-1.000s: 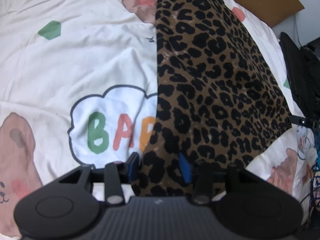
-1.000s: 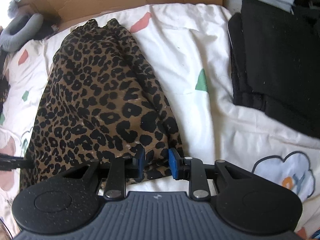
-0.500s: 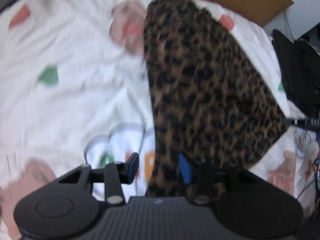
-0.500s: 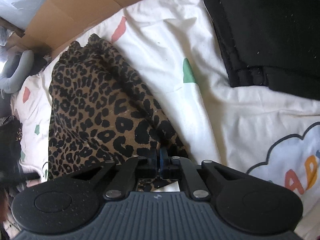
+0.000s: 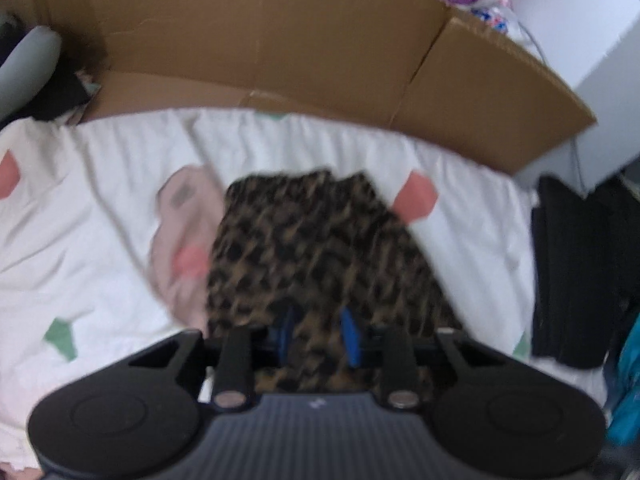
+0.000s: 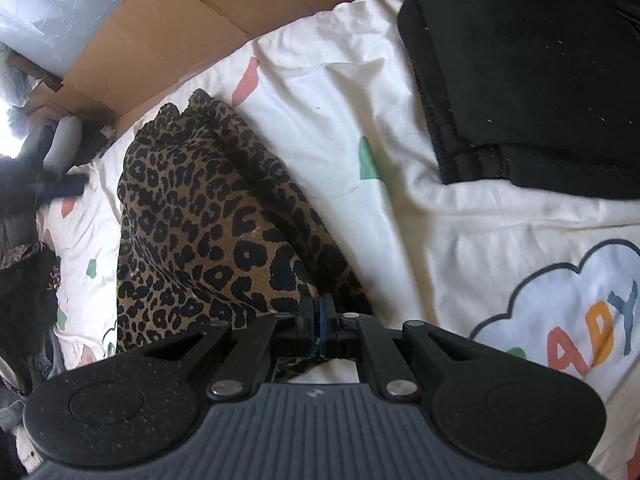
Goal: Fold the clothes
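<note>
Both of my grippers were on the leopard-print garment (image 6: pixel 208 216), which lay on the white printed bedsheet (image 6: pixel 400 208) beside the black folded clothes (image 6: pixel 532 68). My right gripper (image 6: pixel 319 322) pinched its near edge, jaws fully together; my left gripper (image 5: pixel 316 334) was closing, fabric between its fingers.

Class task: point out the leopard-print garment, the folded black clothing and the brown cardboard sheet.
Leopard-print garment (image 6: pixel 192 216), right wrist view, middle of cloth.
Folded black clothing (image 6: pixel 532 72), right wrist view, top layer.
Brown cardboard sheet (image 5: pixel 280 40), left wrist view, centre panel.
</note>
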### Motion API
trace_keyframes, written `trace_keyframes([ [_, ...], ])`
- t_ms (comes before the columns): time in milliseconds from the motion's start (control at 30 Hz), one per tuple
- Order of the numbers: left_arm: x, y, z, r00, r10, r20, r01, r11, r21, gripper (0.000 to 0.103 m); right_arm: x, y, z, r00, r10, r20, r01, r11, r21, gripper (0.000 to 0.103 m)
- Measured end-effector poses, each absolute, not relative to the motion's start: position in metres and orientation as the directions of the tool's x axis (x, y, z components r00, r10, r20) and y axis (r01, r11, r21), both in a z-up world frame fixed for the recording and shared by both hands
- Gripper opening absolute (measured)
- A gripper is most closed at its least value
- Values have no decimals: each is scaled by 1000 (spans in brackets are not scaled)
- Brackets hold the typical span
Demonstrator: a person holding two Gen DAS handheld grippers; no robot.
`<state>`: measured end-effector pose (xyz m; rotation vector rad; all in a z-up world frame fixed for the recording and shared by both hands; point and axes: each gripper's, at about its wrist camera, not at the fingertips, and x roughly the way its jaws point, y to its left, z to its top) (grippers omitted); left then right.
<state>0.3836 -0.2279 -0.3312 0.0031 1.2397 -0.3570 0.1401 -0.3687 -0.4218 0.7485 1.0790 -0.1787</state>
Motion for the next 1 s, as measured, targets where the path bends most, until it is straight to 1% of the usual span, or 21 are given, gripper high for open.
trace_keyframes([
  [267,435,-305,-330,268,-257,-929,272,945,-183,28,132,-371,-431,483,223,-847,487,735,472,0],
  [300,440,-314,-332,267,-254,-930,274,945,-180,24,131,-370,-432,484,225,-846,487,734,473,0],
  [367,449,-327,-339,256,-239,-937,269,948,-169,21,131,-370,-433,482,227,-846,488,733,475,0],
  [433,456,-336,-349,239,-218,-946,260,953,-154,15,131,-371,-434,482,232,-845,489,729,478,0],
  [667,471,-342,-379,177,-166,-970,199,971,-130,16,134,-373,-438,477,251,-842,492,718,493,0],
  [767,478,-340,-390,159,-154,-975,173,977,-126,20,134,-372,-439,475,253,-843,493,717,493,0],
  [833,482,-340,-397,151,-139,-979,162,980,-114,26,134,-372,-440,475,257,-841,491,716,497,0],
  [1000,486,-334,-412,138,-102,-985,119,989,-85,28,135,-372,-440,469,262,-843,493,714,496,0],
])
